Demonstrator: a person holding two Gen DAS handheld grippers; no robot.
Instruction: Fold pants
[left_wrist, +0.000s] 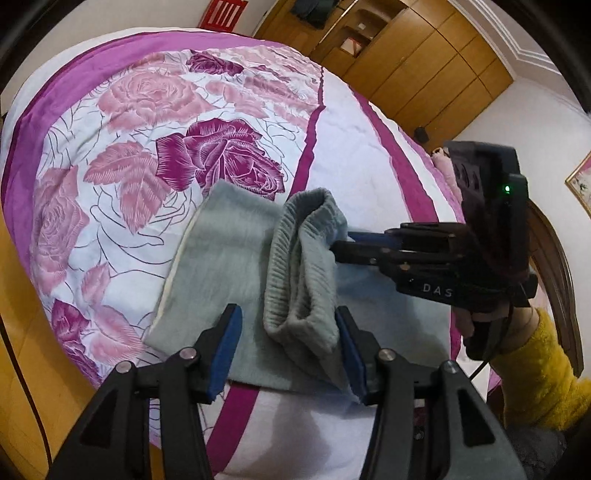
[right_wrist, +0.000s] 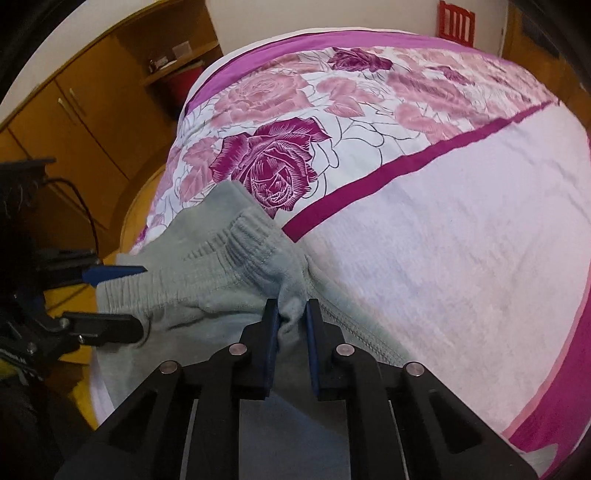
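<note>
The grey-blue pants (left_wrist: 229, 266) lie folded on the bed, their ribbed waistband (left_wrist: 291, 266) raised in a hump. In the right wrist view the pants (right_wrist: 207, 280) fill the lower left. My right gripper (right_wrist: 291, 314) is shut on a bunch of pants fabric at the waistband's end; it also shows in the left wrist view (left_wrist: 341, 249), coming in from the right. My left gripper (left_wrist: 288, 328) is open, its jaws wide apart, with the waistband's near end against its right pad (left_wrist: 351, 354). In the right wrist view the left gripper (right_wrist: 136, 299) straddles the waistband's left end.
The bed has a floral purple and pink quilt (left_wrist: 155, 147) with a plain white band (right_wrist: 461, 240). Wooden wardrobes (left_wrist: 406, 66) stand behind. Wooden floor (left_wrist: 22, 332) lies at the left past the bed's edge. A yellow sleeve (left_wrist: 535, 369) is at the right.
</note>
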